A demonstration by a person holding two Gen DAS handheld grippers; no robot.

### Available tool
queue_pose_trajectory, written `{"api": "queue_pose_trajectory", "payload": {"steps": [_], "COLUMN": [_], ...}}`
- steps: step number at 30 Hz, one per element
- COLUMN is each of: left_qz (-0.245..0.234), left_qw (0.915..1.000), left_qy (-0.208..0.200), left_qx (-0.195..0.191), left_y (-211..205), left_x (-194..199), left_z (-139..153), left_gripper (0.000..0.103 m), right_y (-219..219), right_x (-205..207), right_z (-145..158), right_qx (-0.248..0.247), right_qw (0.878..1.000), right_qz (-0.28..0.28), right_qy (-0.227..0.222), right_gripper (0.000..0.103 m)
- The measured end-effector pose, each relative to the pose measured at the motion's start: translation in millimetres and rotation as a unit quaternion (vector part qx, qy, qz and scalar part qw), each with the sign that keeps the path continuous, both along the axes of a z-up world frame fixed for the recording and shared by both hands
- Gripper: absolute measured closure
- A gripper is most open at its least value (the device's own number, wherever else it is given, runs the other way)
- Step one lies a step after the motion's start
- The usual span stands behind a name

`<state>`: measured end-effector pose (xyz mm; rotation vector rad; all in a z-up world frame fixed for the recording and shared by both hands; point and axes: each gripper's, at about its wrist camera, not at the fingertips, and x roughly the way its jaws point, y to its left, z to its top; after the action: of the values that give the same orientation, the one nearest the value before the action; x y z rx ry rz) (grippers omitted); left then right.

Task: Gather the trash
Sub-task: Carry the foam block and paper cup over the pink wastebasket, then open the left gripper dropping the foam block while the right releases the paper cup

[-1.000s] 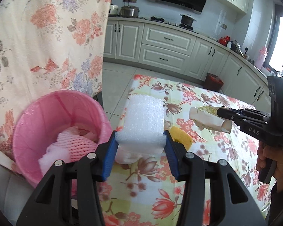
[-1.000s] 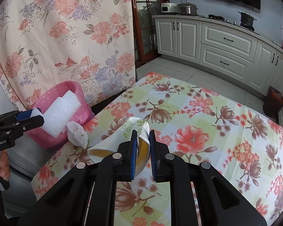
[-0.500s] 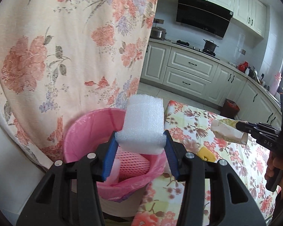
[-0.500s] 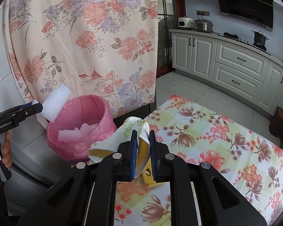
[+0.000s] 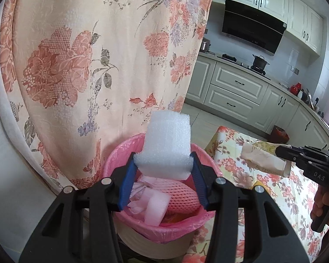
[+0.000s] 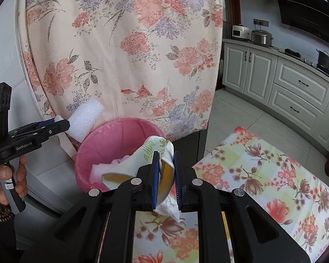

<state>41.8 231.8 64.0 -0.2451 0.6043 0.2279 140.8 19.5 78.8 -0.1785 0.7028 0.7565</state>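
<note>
My left gripper [image 5: 163,168] is shut on a white foam block [image 5: 167,144] and holds it above the pink-lined trash bin [image 5: 162,223]. The bin holds a pink foam net [image 5: 182,195] and pale foam pieces. My right gripper [image 6: 166,173] is shut on a crumpled paper wrapper [image 6: 147,155], white with green print and yellow inside, just right of the bin [image 6: 94,153], over the table's corner. The left gripper [image 6: 54,127] with the foam block [image 6: 85,120] shows at the bin's left in the right wrist view. The right gripper with the wrapper [image 5: 263,160] shows at the right in the left wrist view.
A floral curtain [image 5: 98,65] hangs right behind the bin. The table with a floral cloth [image 6: 274,175] lies to the right of the bin. Kitchen cabinets [image 5: 241,92] and a red floor bin [image 5: 278,133] stand further back.
Both grippers have moved left from over the table toward the bin. The foam block now hangs over the bin's opening; the wrapper is close to the bin's right rim.
</note>
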Motion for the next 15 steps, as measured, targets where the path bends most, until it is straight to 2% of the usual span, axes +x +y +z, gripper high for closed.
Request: {"api": "queue_pose_trajectory", "payload": {"steps": [15], "left_qz": [-0.001], "left_qw": [0.9997], "left_qy": [0.025], "left_qx": [-0.005], "left_y": [24.4], "left_x": [41.5], "left_z": [-25.4], "left_gripper": [0.056], "right_y": [60.4], "right_x": [13.7], "right_z": [-25.3], "right_qx": [-0.024], "right_qw": [0.999], "right_qz": [0.036], "right_qy": [0.023], "right_gripper": [0.089]}}
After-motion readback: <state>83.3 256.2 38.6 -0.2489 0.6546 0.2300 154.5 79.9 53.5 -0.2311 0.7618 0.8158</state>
